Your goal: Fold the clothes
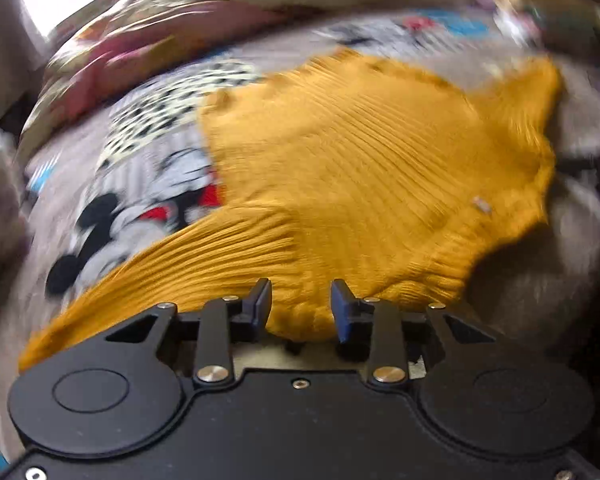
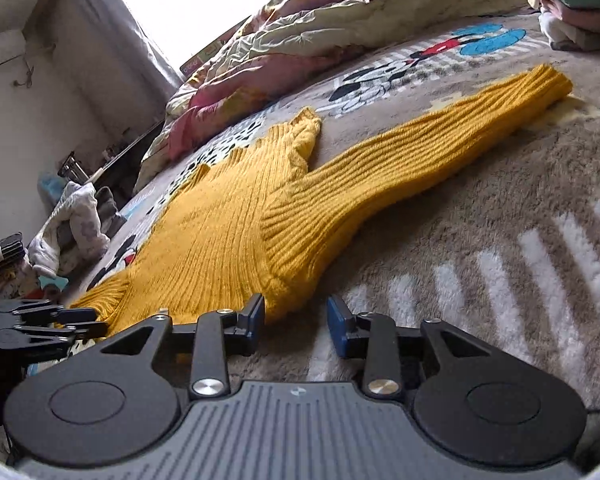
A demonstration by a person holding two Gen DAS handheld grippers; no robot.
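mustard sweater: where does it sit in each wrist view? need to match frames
Left wrist: mustard sweater fills the centre, its near edge between the open fingers of the left hand-held gripper.
Right wrist: it runs from lower left to upper right, one sleeve stretched away.
Shared landmark: the cartoon mouse blanket underneath.

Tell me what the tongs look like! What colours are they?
The left tongs are black plastic with two blue fingertip pads, silver rivets at the joints and two big round discs on a smooth black body. The right tongs match, with blue pads and silver rivets, but their body has a grey ribbed plate between the discs. No cables or sleeves show.
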